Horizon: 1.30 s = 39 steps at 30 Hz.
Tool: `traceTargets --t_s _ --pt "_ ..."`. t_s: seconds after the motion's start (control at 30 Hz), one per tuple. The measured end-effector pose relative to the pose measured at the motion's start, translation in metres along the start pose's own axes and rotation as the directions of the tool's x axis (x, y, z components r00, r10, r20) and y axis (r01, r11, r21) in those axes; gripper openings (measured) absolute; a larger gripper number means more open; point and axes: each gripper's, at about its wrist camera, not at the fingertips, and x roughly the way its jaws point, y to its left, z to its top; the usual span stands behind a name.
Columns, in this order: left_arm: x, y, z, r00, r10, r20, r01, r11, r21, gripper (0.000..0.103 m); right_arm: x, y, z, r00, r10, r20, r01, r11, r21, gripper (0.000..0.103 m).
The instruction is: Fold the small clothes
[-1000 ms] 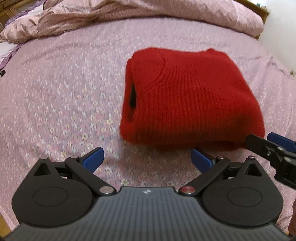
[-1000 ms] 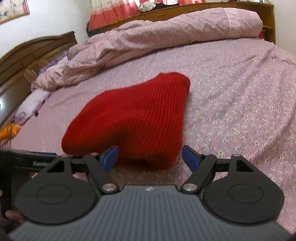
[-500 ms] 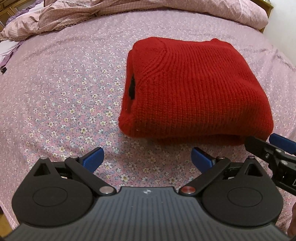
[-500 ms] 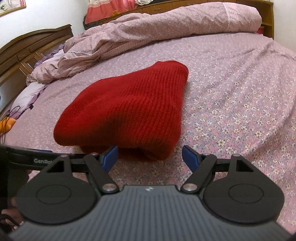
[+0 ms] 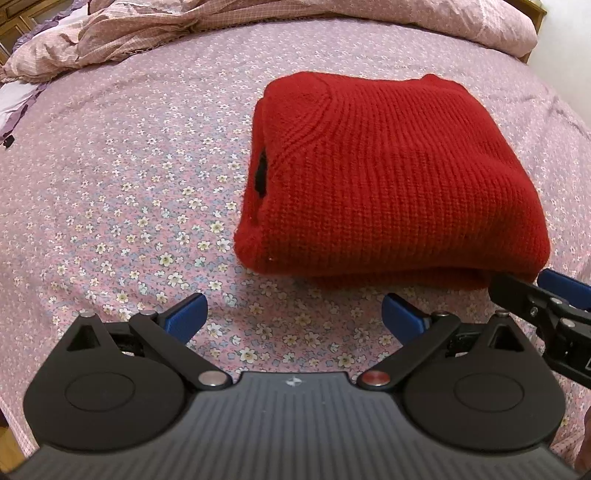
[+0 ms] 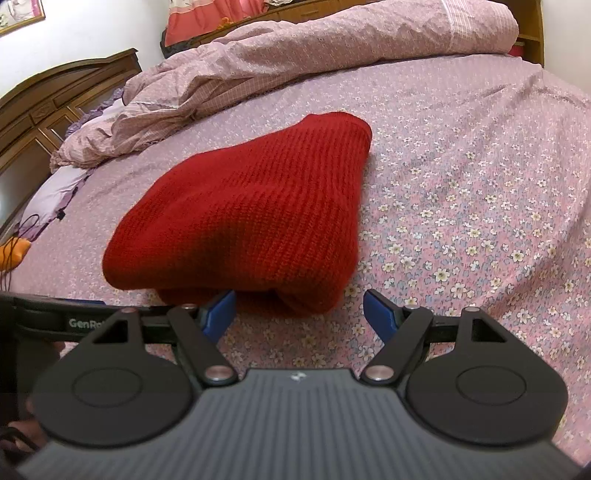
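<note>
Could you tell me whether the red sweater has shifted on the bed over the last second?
Cannot tell. The red sweater keeps its folded shape, and its small drift against the crumpled duvet in both views looks like camera motion.

Both tongs, left tongs and right tongs, were matte black with ribbed bodies, round discs, silver rivets, blue fingertips; one left rivet was red.
</note>
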Motion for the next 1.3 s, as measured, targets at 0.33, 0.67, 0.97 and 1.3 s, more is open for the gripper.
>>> traceTargets --t_s 0.33,0.67,0.97,1.3 --pt "0.0002 0.0002 -0.0006 1.0 0.0 -0.005 0.0 1.0 -0.003 0.102 0.001 -0.0005 0.0001 1.0 0.003 0.0 -0.003 1.0 0.001 0.077" --pt "0.0003 -0.0002 -0.0006 1.0 0.0 -0.008 0.0 1.0 -0.004 0.102 0.0009 -0.0003 0.0001 1.0 0.003 0.0 -0.003 1.0 0.001 0.077" --pt "0.0004 0.0001 -0.0008 1.0 0.0 -0.008 0.0 1.0 -0.004 0.102 0.0005 0.0 -0.0003 1.0 0.004 0.001 -0.004 1.0 0.001 0.077" --pt "0.0007 -0.0008 -0.0018 1.0 -0.003 -0.009 0.003 1.0 -0.003 0.102 0.0001 0.0008 -0.0008 1.0 0.004 -0.001 -0.004 1.0 0.002 0.077"
